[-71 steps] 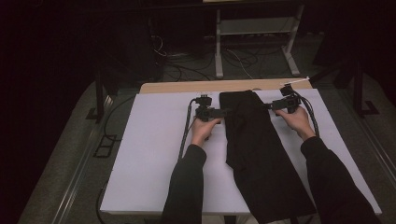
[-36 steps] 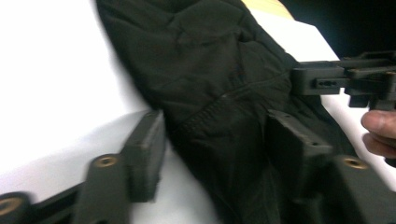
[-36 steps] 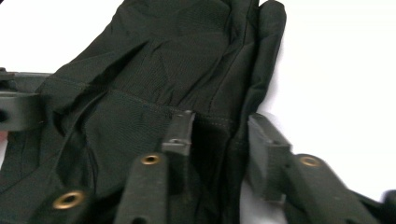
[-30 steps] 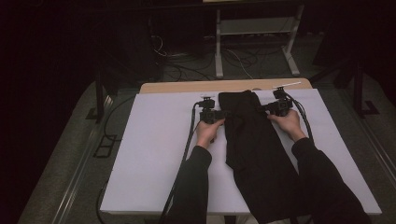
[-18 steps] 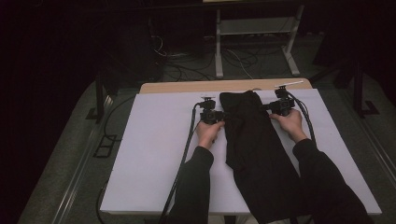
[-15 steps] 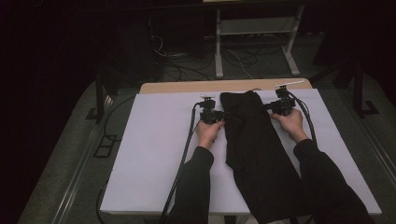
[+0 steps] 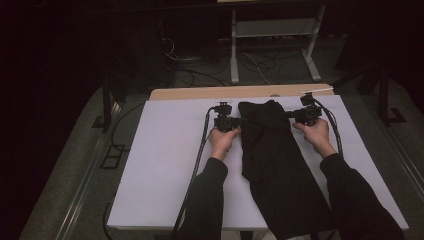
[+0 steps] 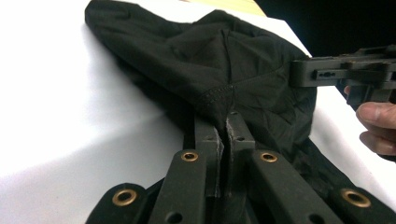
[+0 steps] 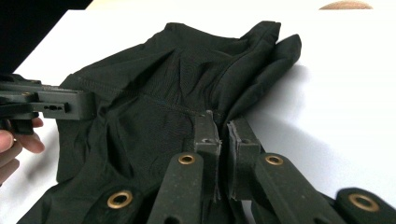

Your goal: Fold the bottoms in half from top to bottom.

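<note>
White rectangular table cover (image 7: pixel 165 165): broad bare stretch left of long black fabric garment (image 7: pixel 280 170), open from near edge to far edge. Narrower bare strip right of garment. Garment blocked centre lane, running from near edge to far end. Left gripper (image 7: pixel 239 121) and right gripper (image 7: pixel 291 114) flanked garment's far end. Black cable (image 7: pixel 197 165) crossed cover beside left forearm.
</note>
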The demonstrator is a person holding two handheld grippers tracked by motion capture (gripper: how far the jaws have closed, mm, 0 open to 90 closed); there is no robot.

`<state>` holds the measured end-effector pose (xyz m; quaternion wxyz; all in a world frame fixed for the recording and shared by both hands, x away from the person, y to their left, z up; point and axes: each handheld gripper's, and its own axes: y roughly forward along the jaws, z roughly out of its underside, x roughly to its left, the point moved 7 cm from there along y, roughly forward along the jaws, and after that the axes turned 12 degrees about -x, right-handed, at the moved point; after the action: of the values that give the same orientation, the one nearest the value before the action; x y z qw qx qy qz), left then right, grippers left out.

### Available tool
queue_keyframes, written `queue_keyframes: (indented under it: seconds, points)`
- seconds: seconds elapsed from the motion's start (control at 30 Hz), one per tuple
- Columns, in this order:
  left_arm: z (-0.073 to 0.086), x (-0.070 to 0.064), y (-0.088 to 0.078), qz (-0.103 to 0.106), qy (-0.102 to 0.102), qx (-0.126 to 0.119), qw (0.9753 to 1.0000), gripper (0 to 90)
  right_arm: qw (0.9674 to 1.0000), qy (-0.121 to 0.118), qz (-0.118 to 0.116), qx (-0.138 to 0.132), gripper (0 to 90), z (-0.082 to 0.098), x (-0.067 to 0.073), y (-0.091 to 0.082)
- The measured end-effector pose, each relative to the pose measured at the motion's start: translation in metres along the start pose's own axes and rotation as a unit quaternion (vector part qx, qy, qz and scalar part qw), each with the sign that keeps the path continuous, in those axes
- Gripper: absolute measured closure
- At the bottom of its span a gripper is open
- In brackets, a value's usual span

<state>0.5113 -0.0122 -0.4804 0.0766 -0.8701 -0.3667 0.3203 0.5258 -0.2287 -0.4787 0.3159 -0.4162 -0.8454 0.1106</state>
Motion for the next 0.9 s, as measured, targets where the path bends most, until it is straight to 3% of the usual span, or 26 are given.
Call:
queue_keyframes:
  seconds: [0.13, 0.33, 0.47, 0.9]
  points:
    - [-0.001, -0.005, -0.003, 0.004, 0.019, 0.001, 0.9998, 85.5, 1.0, 0.003, -0.006, -0.005, 83.3, 0.003, 0.001, -0.005]
    - [0.0, -0.011, -0.007, 0.019, 0.018, 0.003, 0.9996, 85.6, 0.9997, 0.011, -0.016, -0.013, 83.3, 0.008, 0.003, -0.014]
    - [0.002, -0.011, -0.009, 0.029, 0.002, 0.001, 0.9996, 85.7, 0.9994, 0.013, -0.027, -0.018, 83.3, 0.014, 0.007, -0.021]
    - [0.013, -0.019, -0.019, 0.038, 0.016, -0.005, 0.9991, 85.6, 0.9992, 0.014, -0.033, -0.02, 83.2, 0.019, 0.013, -0.033]
